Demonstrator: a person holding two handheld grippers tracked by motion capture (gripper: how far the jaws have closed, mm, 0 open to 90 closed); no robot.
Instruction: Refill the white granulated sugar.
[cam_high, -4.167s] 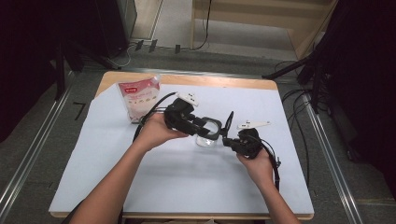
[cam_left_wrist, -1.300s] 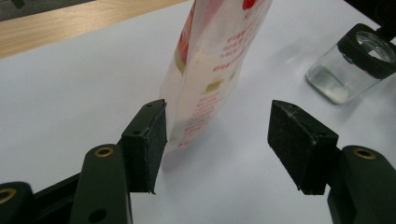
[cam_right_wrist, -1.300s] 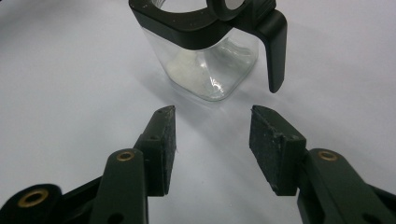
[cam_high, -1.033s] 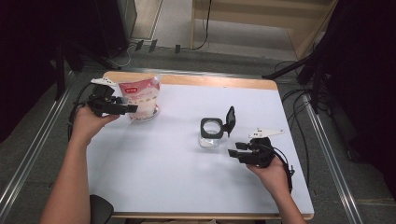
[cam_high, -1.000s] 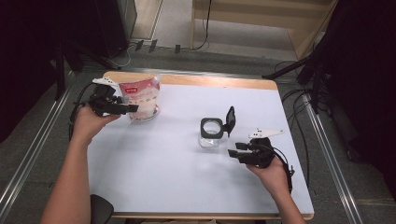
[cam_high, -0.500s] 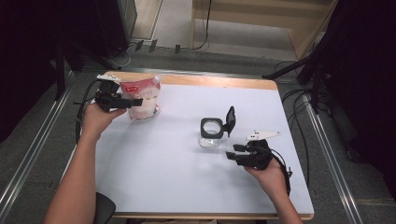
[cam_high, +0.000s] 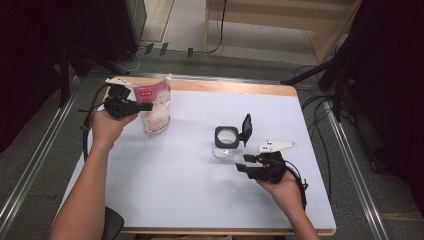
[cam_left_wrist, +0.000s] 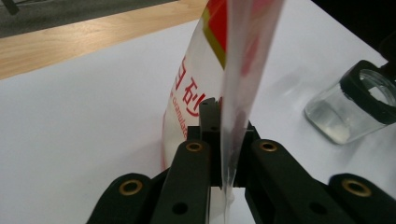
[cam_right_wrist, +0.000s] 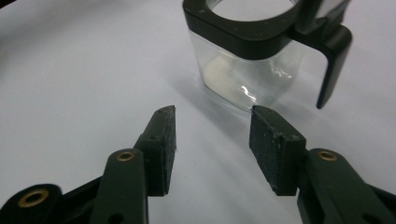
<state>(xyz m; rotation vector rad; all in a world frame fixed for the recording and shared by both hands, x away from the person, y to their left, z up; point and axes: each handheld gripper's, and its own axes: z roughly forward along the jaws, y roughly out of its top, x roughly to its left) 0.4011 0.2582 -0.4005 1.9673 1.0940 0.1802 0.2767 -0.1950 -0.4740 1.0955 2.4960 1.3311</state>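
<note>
At the table's far left, the left gripper (cam_high: 146, 106) has just been closing, and its jaws now pinch the flat sealed edge of the red-and-white bag (cam_high: 155, 107). In the left gripper view that thin edge (cam_left_wrist: 236, 116) runs upright between the two black jaws, the bag's printed body bulging to their left. Right of centre stands the clear glass jar (cam_high: 226, 142) with its black collar and lid flipped open. Just beside it, the right gripper (cam_high: 241, 162) hovers with jaws apart, gripping nothing, the jar (cam_right_wrist: 247, 70) just ahead of the tips
</note>
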